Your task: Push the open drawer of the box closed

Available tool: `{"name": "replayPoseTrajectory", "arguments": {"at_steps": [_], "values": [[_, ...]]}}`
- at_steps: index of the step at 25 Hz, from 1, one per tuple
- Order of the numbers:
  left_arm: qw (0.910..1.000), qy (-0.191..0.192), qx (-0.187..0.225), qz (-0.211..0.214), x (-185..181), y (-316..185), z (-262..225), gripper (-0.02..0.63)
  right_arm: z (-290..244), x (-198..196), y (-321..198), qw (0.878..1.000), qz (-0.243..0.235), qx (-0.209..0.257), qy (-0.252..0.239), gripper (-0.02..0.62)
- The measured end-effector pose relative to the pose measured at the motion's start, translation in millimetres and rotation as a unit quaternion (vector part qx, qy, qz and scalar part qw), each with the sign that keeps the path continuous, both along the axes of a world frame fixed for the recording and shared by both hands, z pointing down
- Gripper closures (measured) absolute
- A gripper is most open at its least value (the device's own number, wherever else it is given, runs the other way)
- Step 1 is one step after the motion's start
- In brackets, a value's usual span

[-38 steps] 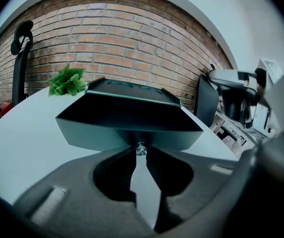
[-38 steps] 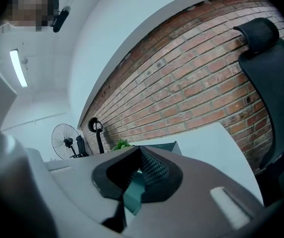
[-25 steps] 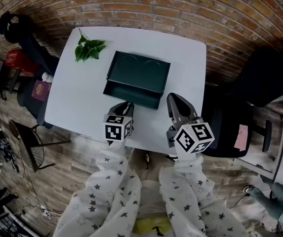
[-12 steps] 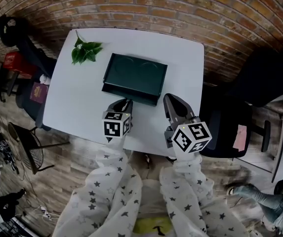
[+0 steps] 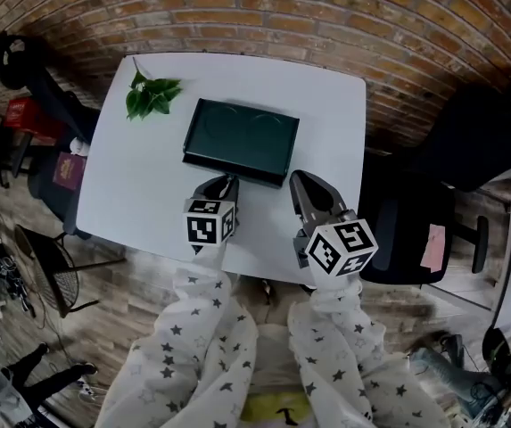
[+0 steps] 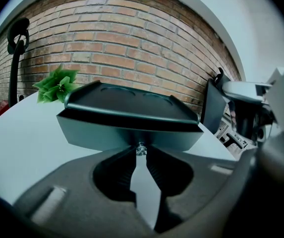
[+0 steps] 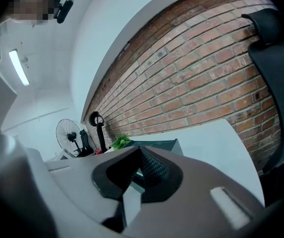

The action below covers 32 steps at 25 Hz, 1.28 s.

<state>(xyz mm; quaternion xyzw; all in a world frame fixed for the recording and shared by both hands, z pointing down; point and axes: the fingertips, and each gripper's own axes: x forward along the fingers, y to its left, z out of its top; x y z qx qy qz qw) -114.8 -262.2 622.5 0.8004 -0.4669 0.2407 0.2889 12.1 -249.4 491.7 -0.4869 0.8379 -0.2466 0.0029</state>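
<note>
Left gripper [image 6: 141, 151] first: the jaws are pinched down to a narrow gap, and the tips are clamped on the little shiny knob [image 6: 141, 148] in the middle of the drawer [image 6: 97, 130] front. Nothing else is in there, just that knob, and the tips are right up against the drawer face. From the head view it sits at the near edge of the box [image 5: 242, 139], a bit left of centre.

Right gripper [image 7: 138, 148]: the jaw tips are together with nothing between them. It hangs over the table [image 5: 139, 194] just off the box's near right corner, and I can't see it touching anything.

The box itself sits roughly mid-table, with the plant [image 5: 148, 96] off to its back left. Its long axis runs left to right across the table, slightly skewed so the right end sits a touch nearer to me. The drawer front faces me, towards the near table edge, and looks flush with the box body.

Compared with a second ago, the drawer was sticking well out towards me, with its open tray clearly visible. Half a second ago only a sliver was left. Now it's all the way in, and the left gripper has travelled forward with it, grip unchanged. The right one has barely shifted.
</note>
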Motion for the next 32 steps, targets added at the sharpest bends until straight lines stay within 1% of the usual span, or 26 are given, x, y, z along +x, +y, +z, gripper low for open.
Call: {"name": "replayPoseTrajectory", "arguments": {"at_steps": [17, 32], "values": [[1.0, 0.004, 0.003, 0.0, 7, -17, 0, 0.543, 4, 8, -1, 1.0, 0.011, -0.005, 0.0, 0.588], [1.0, 0.005, 0.002, -0.003, 8, -20, -1, 0.541, 4, 11, -2, 1.0, 0.017, -0.004, 0.0, 0.588]]}}
